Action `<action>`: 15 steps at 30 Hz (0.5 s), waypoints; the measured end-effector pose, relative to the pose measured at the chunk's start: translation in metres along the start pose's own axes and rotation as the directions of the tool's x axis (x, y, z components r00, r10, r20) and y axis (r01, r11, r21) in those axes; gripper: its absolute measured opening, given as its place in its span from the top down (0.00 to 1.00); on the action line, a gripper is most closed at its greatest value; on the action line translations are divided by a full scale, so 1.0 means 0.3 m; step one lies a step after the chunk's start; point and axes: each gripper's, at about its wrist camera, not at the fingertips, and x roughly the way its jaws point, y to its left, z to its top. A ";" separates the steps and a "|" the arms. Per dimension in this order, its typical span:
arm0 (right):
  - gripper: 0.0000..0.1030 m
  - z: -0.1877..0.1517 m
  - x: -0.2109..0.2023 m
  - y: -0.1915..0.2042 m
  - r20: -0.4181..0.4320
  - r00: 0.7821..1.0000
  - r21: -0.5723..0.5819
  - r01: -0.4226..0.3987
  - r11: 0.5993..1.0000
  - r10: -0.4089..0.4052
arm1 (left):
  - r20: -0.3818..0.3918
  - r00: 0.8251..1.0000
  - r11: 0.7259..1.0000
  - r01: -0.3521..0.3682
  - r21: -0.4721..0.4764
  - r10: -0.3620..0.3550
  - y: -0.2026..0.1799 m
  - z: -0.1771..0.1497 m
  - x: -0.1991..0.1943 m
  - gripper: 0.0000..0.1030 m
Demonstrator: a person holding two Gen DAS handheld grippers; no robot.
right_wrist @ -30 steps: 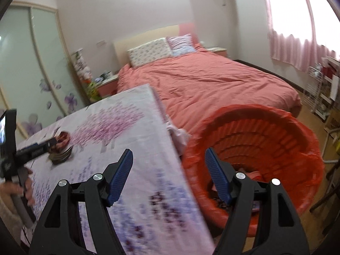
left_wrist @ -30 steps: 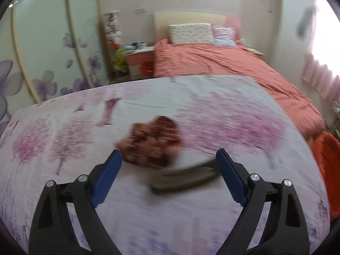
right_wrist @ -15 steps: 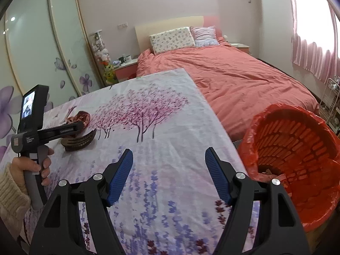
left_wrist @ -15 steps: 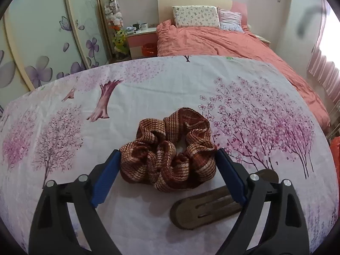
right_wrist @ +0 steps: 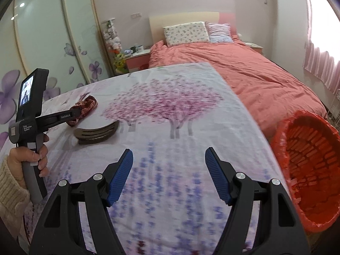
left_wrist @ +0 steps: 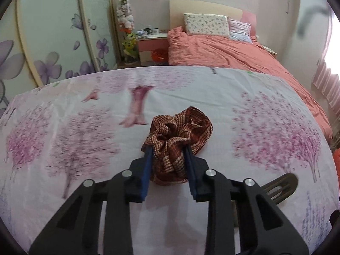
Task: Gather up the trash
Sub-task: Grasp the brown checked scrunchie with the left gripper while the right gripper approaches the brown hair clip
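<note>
A brown and cream checked scrunchie (left_wrist: 180, 131) lies on the flowered tablecloth (left_wrist: 85, 127). My left gripper (left_wrist: 169, 152) is shut on its near side. From the right wrist view the scrunchie (right_wrist: 86, 106) shows at the far left in the left gripper (right_wrist: 72, 114). A curved brown comb-like piece (right_wrist: 96, 132) lies just in front of it; its end also shows in the left wrist view (left_wrist: 280, 184). My right gripper (right_wrist: 169, 159) is open and empty above the table's near part.
A red slatted trash basket (right_wrist: 308, 165) with a red liner stands on the floor right of the table. A bed with a salmon cover (right_wrist: 244, 68) lies behind the table. A nightstand (left_wrist: 152, 44) and wardrobe doors (left_wrist: 53, 31) are at the back left.
My left gripper has closed on the scrunchie, which bunched up between the fingers. My right gripper swung left, away from the basket toward the table.
</note>
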 end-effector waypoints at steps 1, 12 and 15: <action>0.32 0.004 0.008 0.026 -0.001 1.000 -0.010 -0.014 1.000 0.014 | -0.001 1.000 1.000 -0.016 -0.003 0.016 0.030 -0.008 -0.009 0.71; 0.44 0.037 0.154 0.321 -0.076 0.981 -0.057 -0.182 0.982 0.177 | -0.013 0.996 0.995 -0.086 -0.054 0.085 0.288 -0.144 -0.107 0.59; 0.48 0.049 0.190 0.372 -0.098 0.977 -0.036 -0.193 0.981 0.189 | -0.037 0.996 0.994 -0.081 -0.073 0.079 0.298 -0.147 -0.094 0.56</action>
